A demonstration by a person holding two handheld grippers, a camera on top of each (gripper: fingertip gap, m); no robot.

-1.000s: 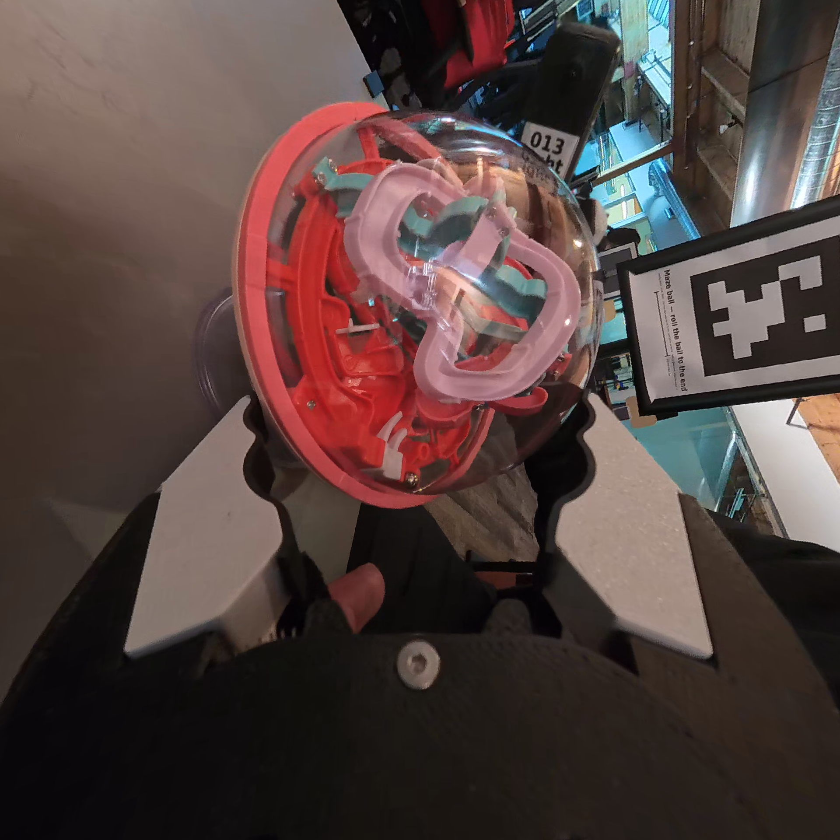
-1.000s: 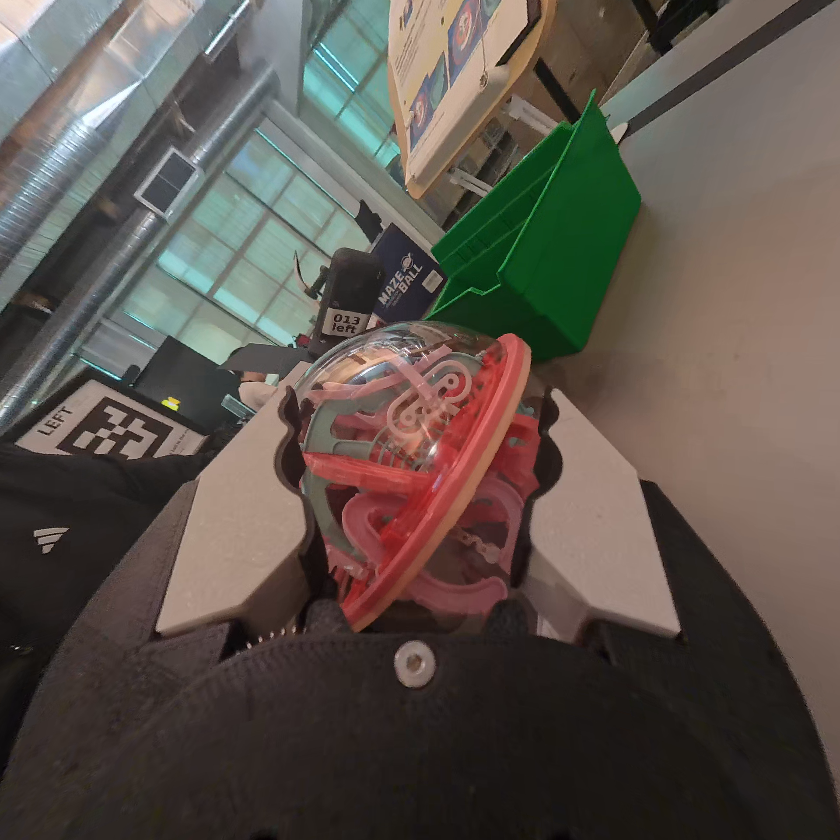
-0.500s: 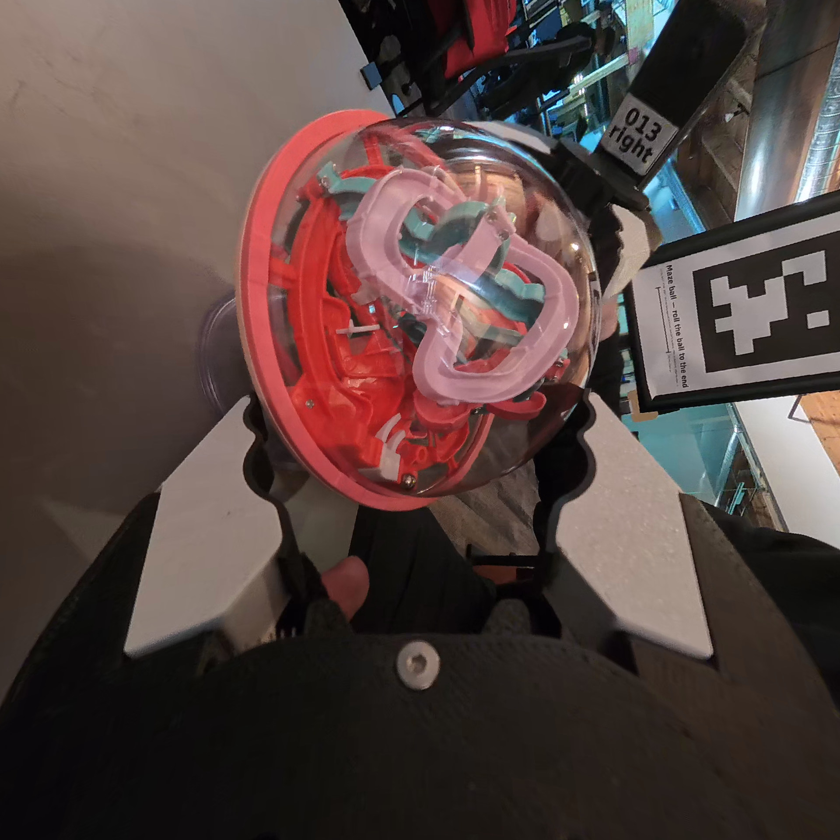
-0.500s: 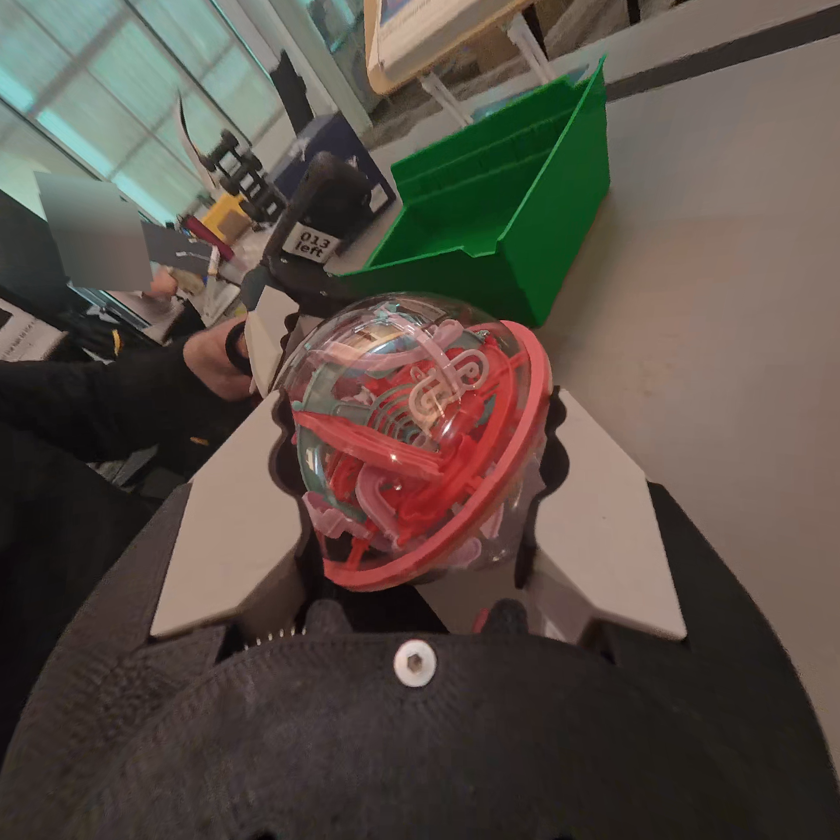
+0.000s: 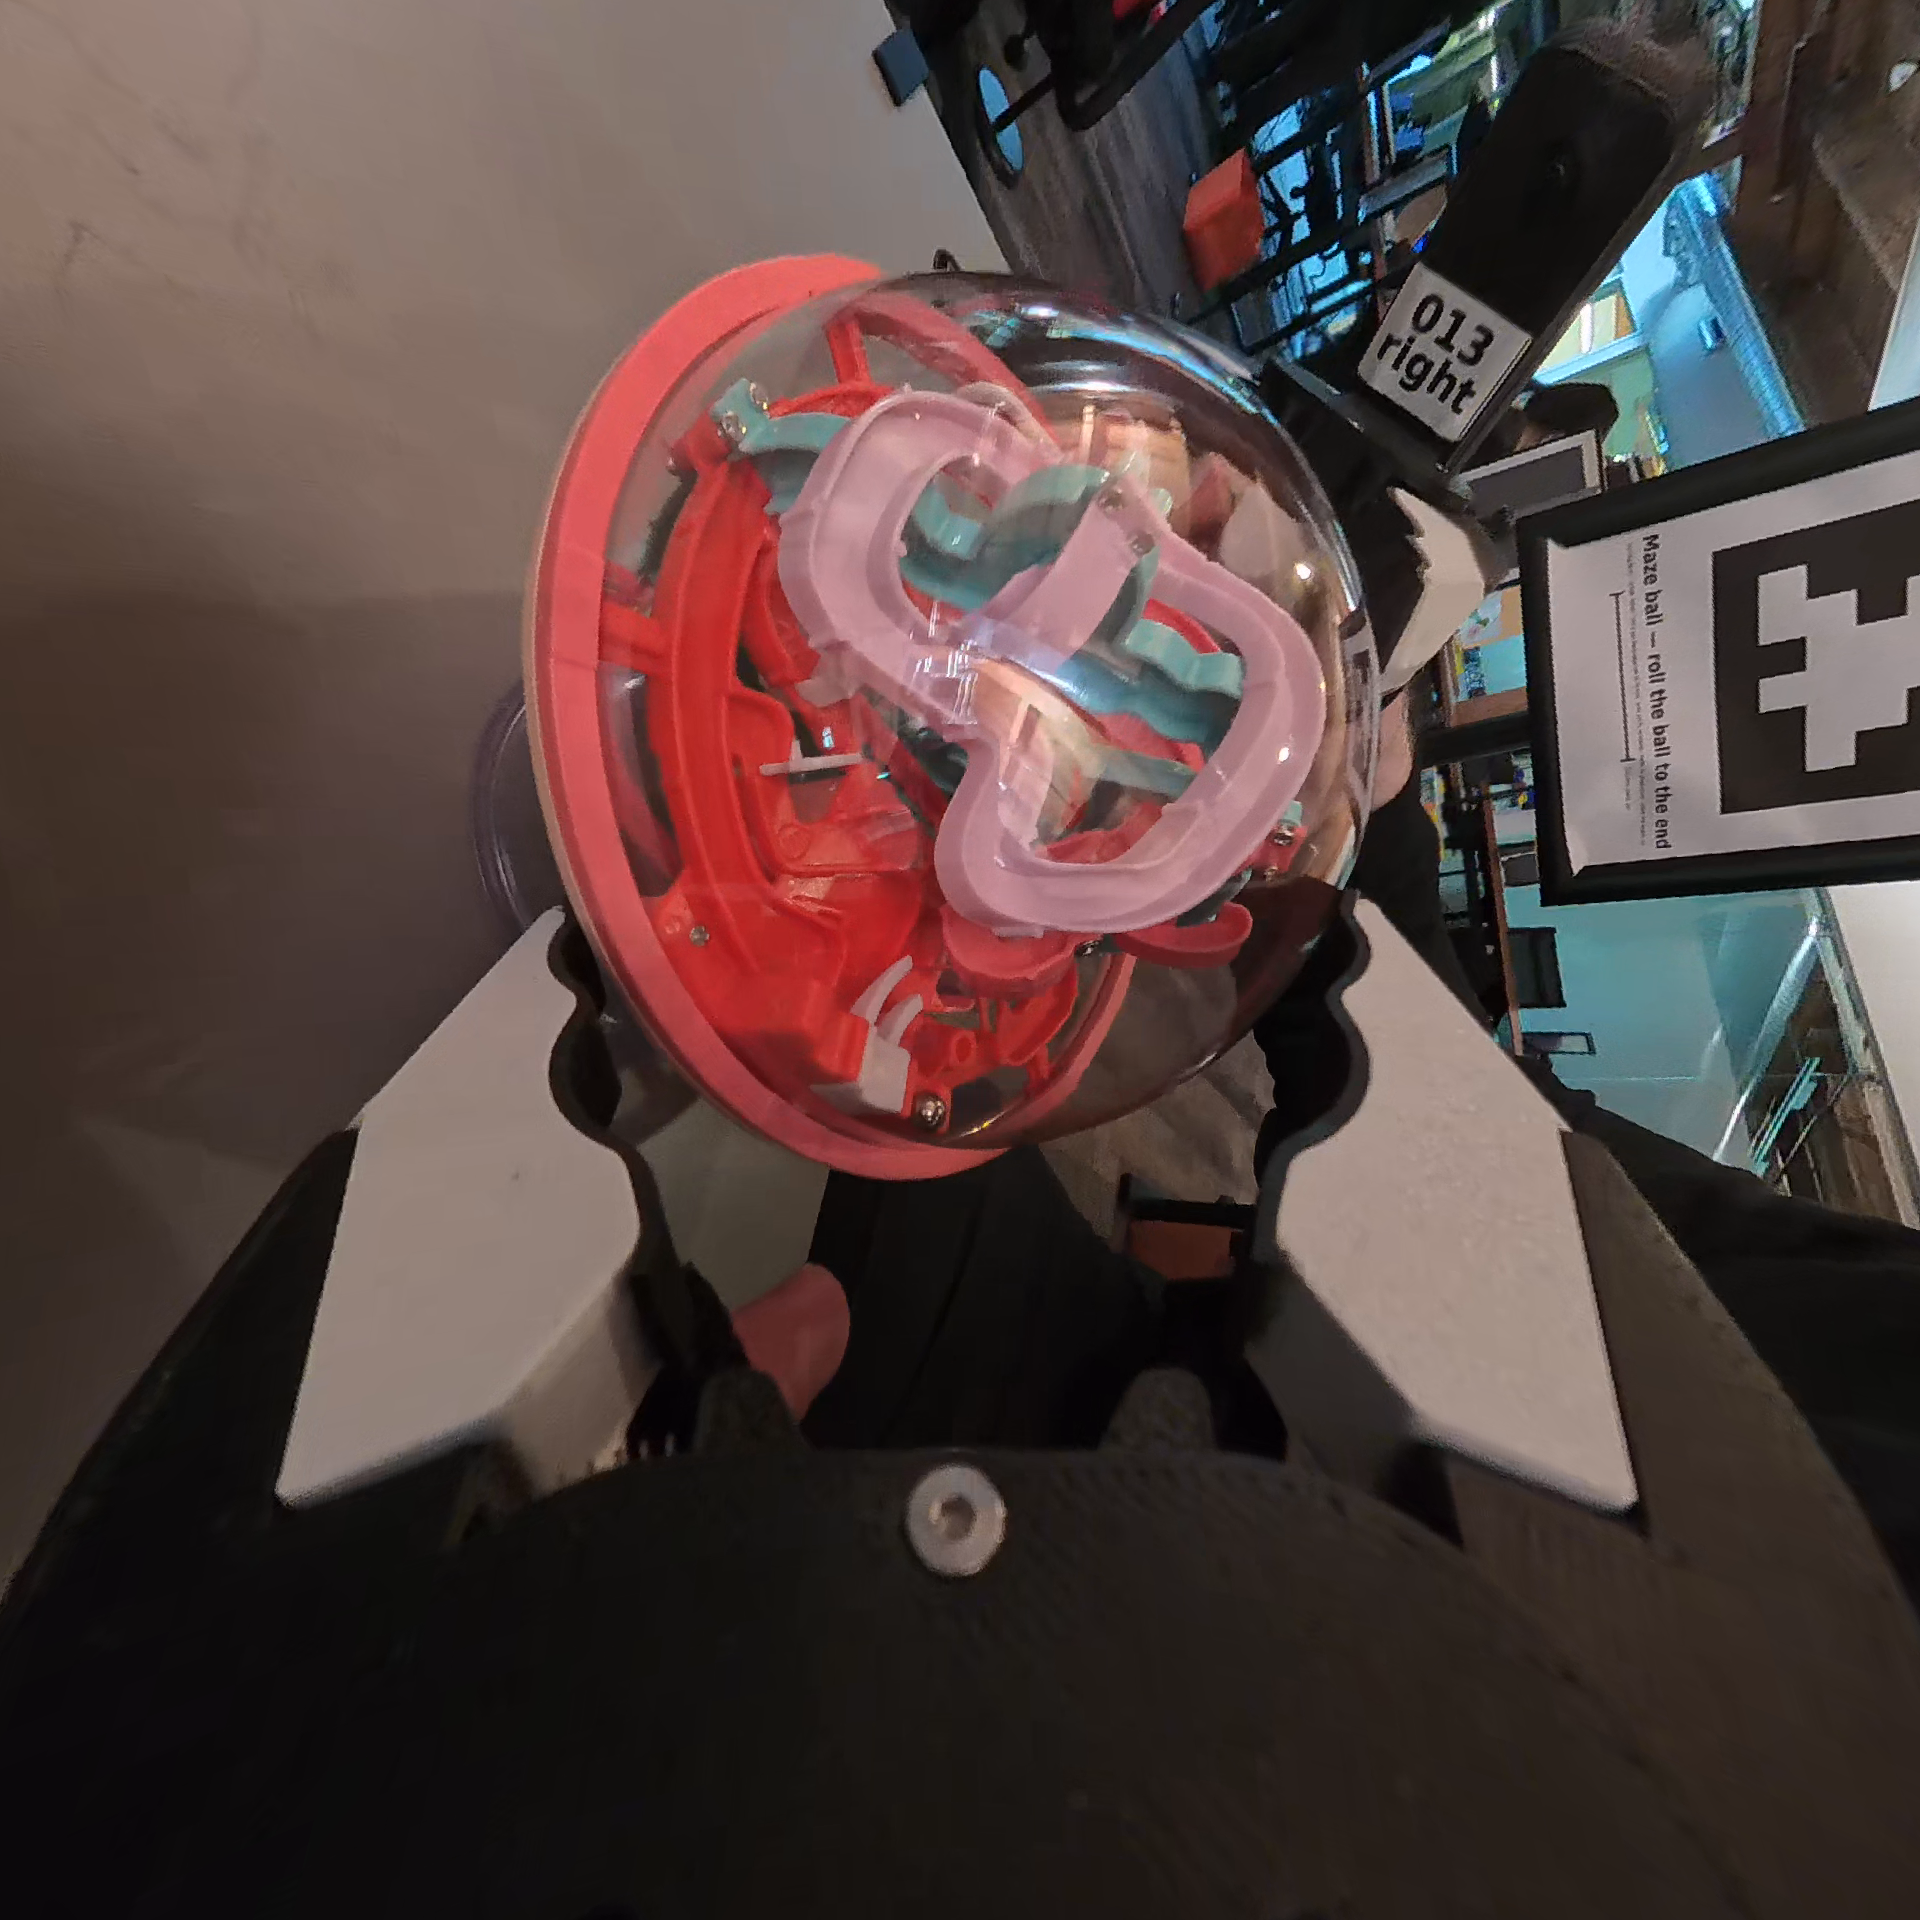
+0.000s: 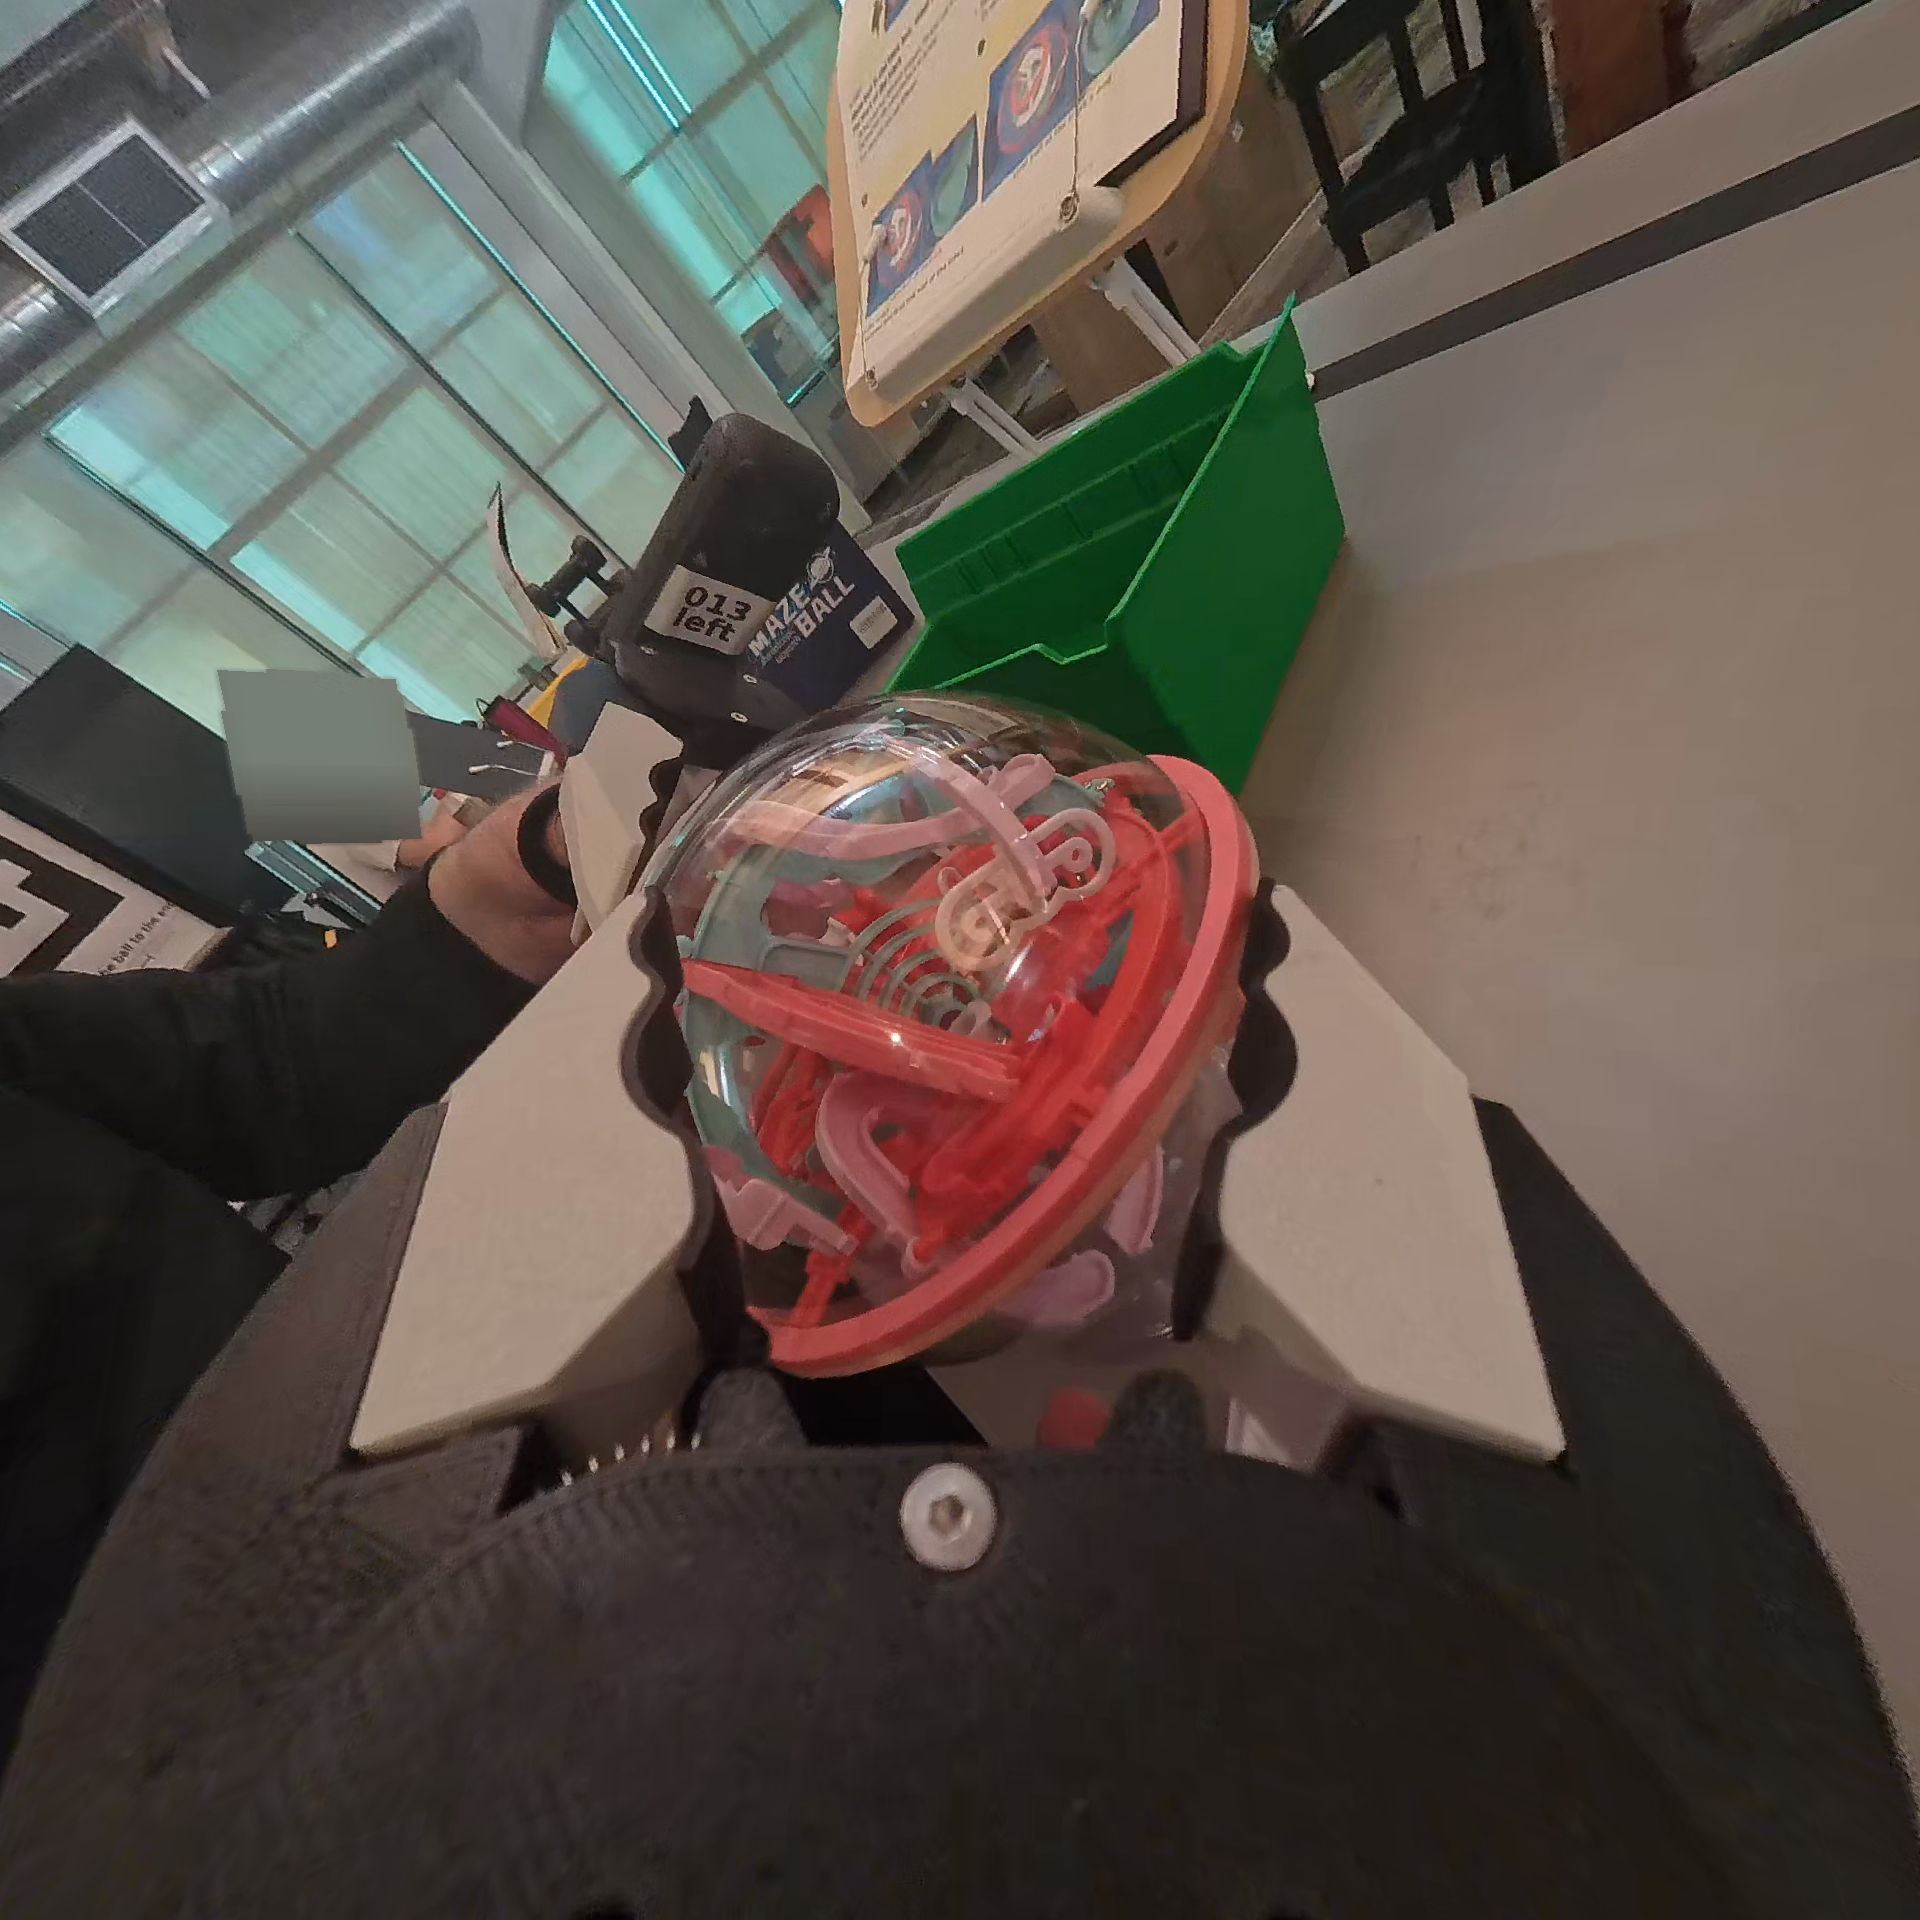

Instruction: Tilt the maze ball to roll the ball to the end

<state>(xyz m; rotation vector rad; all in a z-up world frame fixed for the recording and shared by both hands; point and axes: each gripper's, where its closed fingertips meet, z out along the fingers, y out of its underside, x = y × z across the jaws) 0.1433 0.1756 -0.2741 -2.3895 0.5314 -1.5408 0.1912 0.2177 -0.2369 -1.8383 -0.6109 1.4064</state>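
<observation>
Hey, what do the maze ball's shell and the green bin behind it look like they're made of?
The maze ball shell looks like clear glossy hard plastic: the coloured tracks show through and it carries sharp reflections. The green bin looks like moulded opaque plastic with a smooth, slightly shiny finish and ribbed inner walls.

My left wrist view looks forward along its fingers, close on the clear plastic maze ball with red, pink and teal tracks (image 5: 935, 717), grey table at left. My right wrist view faces the same ball (image 6: 956, 1029) from the opposite side, equally near, green plastic bin (image 6: 1174, 582) beyond it.
</observation>
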